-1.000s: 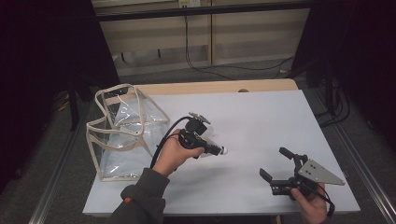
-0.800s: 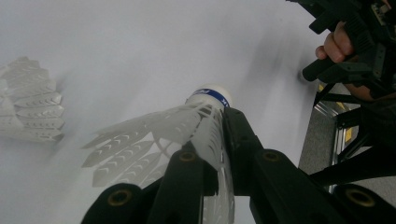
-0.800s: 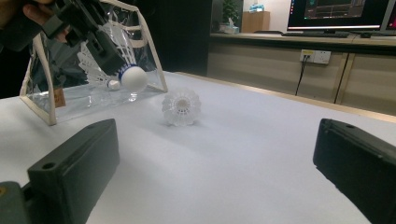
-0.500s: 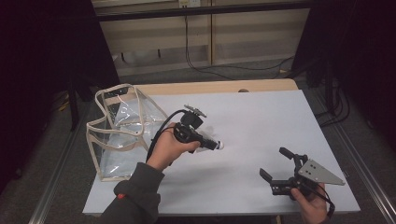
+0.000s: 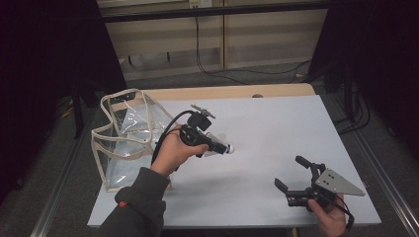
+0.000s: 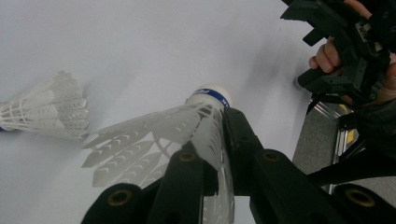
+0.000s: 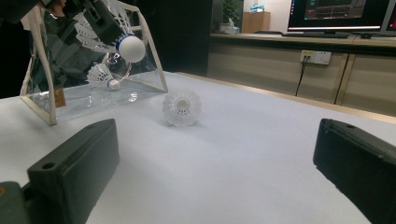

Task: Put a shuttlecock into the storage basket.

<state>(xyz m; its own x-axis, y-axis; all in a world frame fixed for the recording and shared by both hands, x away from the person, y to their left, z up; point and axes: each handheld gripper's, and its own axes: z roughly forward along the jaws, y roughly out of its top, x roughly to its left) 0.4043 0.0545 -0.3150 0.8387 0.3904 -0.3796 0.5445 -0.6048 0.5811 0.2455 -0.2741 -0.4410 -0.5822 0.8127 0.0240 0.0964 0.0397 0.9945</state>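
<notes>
My left gripper (image 5: 220,146) hangs over the middle of the white table (image 5: 276,123), shut on the feather skirt of a white shuttlecock (image 6: 187,126). Its cork tip with a blue band (image 5: 230,147) sticks out past the jaws. A second shuttlecock (image 6: 46,112) lies on the table beyond the left gripper (image 6: 215,140) and also shows in the right gripper view (image 7: 182,108). A third shuttlecock (image 7: 102,74) lies inside the clear bag (image 5: 123,143). Near the front right edge, my right gripper (image 5: 290,172) stands open with nothing between its jaws.
The clear plastic bag with cream trim stands open at the table's left edge. A cable trails from the left gripper over the person's wrist. Beyond the table's far edge are a wooden ledge, wall sockets and loose cables.
My left hand has lifted the held shuttlecock a little higher and slightly toward the bag. The right gripper has stayed where it was.
</notes>
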